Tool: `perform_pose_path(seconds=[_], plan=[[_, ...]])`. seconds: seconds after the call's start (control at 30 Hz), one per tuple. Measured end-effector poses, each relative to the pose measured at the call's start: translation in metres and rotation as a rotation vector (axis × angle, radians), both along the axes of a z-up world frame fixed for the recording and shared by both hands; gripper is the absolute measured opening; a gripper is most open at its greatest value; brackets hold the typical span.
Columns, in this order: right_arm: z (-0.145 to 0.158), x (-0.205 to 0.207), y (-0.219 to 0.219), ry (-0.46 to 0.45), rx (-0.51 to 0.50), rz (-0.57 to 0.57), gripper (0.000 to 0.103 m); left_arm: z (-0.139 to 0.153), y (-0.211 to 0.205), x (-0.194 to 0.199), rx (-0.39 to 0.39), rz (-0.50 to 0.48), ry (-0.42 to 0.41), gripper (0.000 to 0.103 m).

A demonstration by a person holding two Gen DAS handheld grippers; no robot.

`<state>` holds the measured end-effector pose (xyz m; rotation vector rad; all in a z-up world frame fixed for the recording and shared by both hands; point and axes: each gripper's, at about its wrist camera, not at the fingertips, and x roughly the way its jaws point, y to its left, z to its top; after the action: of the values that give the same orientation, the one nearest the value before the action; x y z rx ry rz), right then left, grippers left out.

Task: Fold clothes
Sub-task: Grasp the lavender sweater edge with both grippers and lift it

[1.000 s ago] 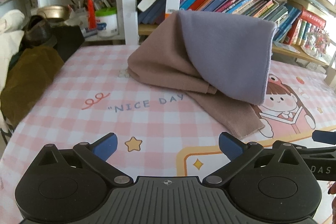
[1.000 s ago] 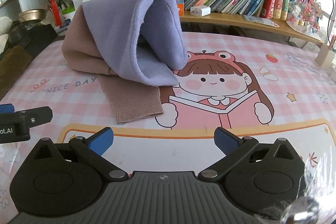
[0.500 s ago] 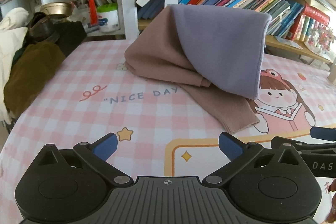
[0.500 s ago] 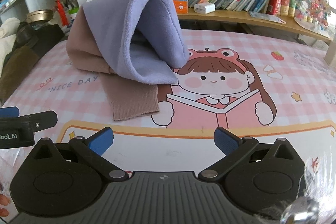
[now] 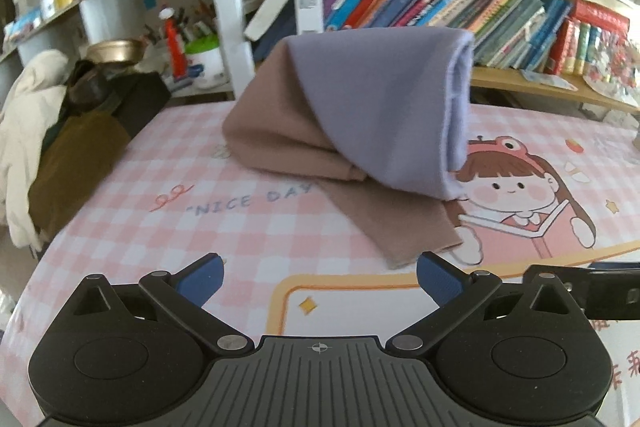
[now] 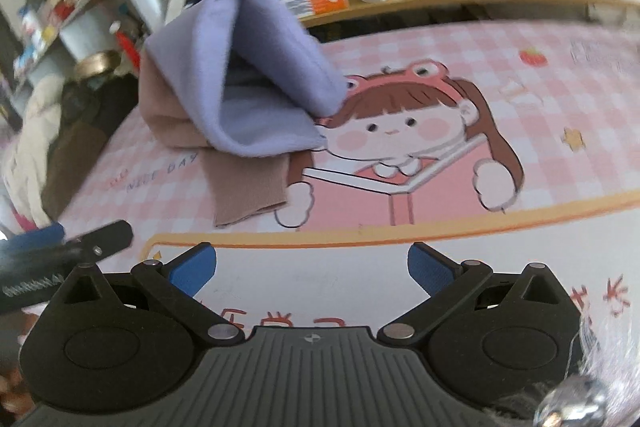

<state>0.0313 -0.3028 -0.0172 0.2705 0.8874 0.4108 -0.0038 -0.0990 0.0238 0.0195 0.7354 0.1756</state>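
A folded garment, brown outside with a lilac lining (image 5: 372, 115), stands in a loose hump on the pink checked tablecloth (image 5: 224, 223); one brown sleeve (image 5: 404, 223) lies flat toward me. It also shows in the right wrist view (image 6: 240, 83), its open lilac side facing me. My left gripper (image 5: 320, 281) is open and empty, short of the sleeve's end. My right gripper (image 6: 312, 269) is open and empty, well back from the garment over the white part of the cloth.
A bookshelf full of books (image 5: 460, 15) runs behind the table. A pile of cream and brown clothes (image 5: 48, 147) lies at the left edge. The other gripper's tip shows at the right in the left wrist view (image 5: 600, 291) and at the left in the right wrist view (image 6: 68, 247).
Both grippers have drawn back and shifted a little; the right wrist view has tilted and blurred. The garment has not moved. Both grippers stay open.
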Motion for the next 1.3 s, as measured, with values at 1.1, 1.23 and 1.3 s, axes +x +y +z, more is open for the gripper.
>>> perform_pose_path(seconds=[1.1, 1.23, 1.3], plan=[[-0.029, 0.064, -0.076, 0.374, 0.853, -0.176, 0.103, 0.020, -0.053, 0.042, 0.234, -0.148, -0.098, 0.005], [-0.045, 0.075, -0.068, 0.468, 0.996, -0.227, 0.101, 0.033, -0.056, 0.018, 0.223, -0.143, -0.106, 0.004], [-0.049, 0.079, -0.069, 0.477, 1.048, -0.252, 0.101, 0.041, -0.058, 0.008, 0.224, -0.143, -0.117, 0.004]])
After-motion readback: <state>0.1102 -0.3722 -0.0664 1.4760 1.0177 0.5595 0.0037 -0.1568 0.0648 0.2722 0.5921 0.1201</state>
